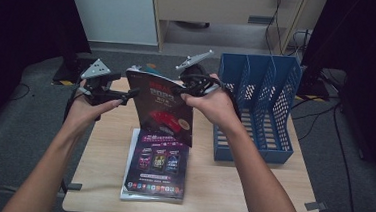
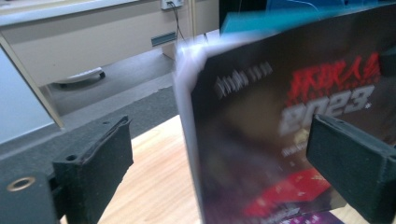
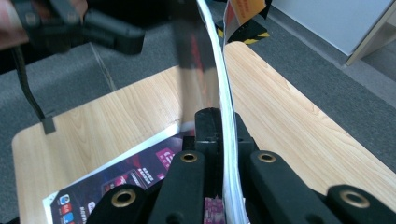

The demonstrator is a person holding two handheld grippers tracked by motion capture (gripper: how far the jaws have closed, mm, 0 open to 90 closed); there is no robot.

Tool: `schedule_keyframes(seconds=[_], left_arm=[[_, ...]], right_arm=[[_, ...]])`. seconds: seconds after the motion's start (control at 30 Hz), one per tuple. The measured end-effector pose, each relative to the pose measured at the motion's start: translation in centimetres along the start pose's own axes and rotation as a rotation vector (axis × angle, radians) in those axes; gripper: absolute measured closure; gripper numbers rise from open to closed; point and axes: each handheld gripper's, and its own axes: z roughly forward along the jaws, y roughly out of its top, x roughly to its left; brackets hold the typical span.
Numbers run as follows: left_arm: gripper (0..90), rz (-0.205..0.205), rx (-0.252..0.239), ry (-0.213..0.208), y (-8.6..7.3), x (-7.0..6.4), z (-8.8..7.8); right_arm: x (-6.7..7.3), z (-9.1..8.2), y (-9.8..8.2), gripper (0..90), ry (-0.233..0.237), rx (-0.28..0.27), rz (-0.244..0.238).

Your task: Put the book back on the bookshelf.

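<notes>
The right tongs (image 1: pixel 184 89) pinch the magazine (image 1: pixel 163 109) upright so it can slide into the blue rack (image 1: pixel 256 111). The left tongs (image 1: pixel 126 97) are open, the magazine's edge loose between them.

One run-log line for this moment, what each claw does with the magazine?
left claw: open, jaws either side of magazine | right claw: shut on magazine, held upright | stack: flat on table

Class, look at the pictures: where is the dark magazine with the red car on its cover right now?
In the high view, the magazine is upright above the table's middle, clamped by the right gripper, left of the blue file rack, above the flat magazine.
</notes>
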Motion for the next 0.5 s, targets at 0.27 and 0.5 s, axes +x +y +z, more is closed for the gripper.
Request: schedule_keyframes(seconds=[0.27, 0.5], left_arm=[[3.0, -0.036, 0.016, 0.011, -3.4, -1.0, -0.2], [3.6, -0.053, 0.058, 0.003, -6.1, -1.2, 0.7]], right_arm=[[0.0, -0.7, 0.0, 87.3, -0.018, -0.015, 0.03], [-0.2, -0.7, -0.4, 87.3, -0.021, -0.024, 0.063]])
